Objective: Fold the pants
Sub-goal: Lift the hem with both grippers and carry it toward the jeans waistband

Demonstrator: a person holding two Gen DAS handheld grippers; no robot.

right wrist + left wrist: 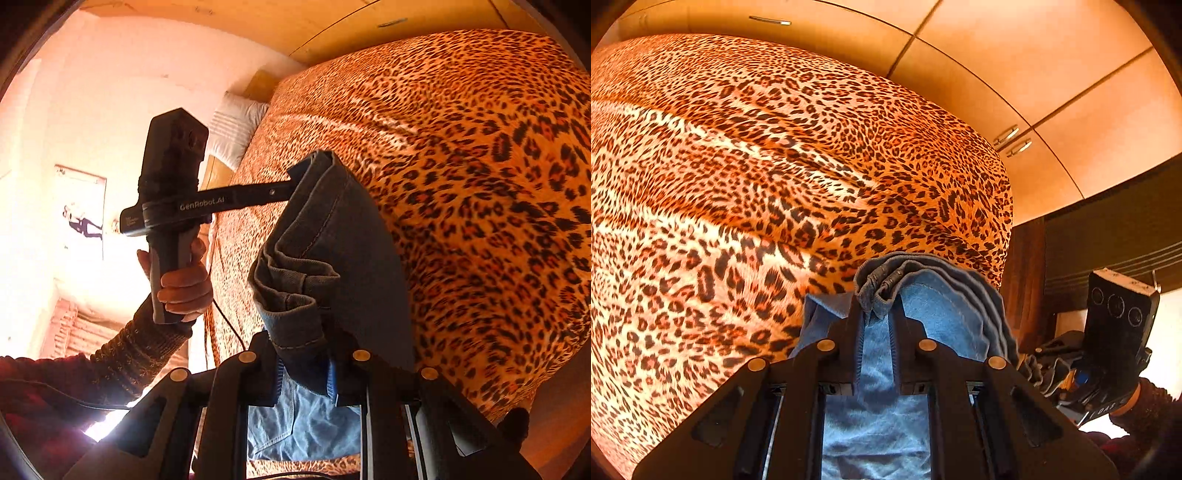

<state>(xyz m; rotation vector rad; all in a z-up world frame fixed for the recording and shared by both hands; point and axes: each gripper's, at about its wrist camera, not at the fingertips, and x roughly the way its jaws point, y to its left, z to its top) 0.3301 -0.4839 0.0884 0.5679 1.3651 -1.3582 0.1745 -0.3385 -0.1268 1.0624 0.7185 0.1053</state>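
The pants (923, 306) are blue denim jeans, held up in the air over the leopard-print bed (738, 166). My left gripper (877, 314) is shut on a bunched edge of the jeans, with cloth hanging down between its fingers. My right gripper (303, 354) is shut on another bunched edge of the jeans (332, 240), which stretch away to the left gripper (291, 188) at the far corner. The right gripper also shows in the left wrist view (1052, 369), low at the right.
The leopard bedspread (480, 184) covers the whole bed. Orange wardrobe doors with metal handles (1012, 140) stand behind the bed. A white pillow (236, 129) lies at the bed's head. A dark wooden panel (1108, 229) is at the right.
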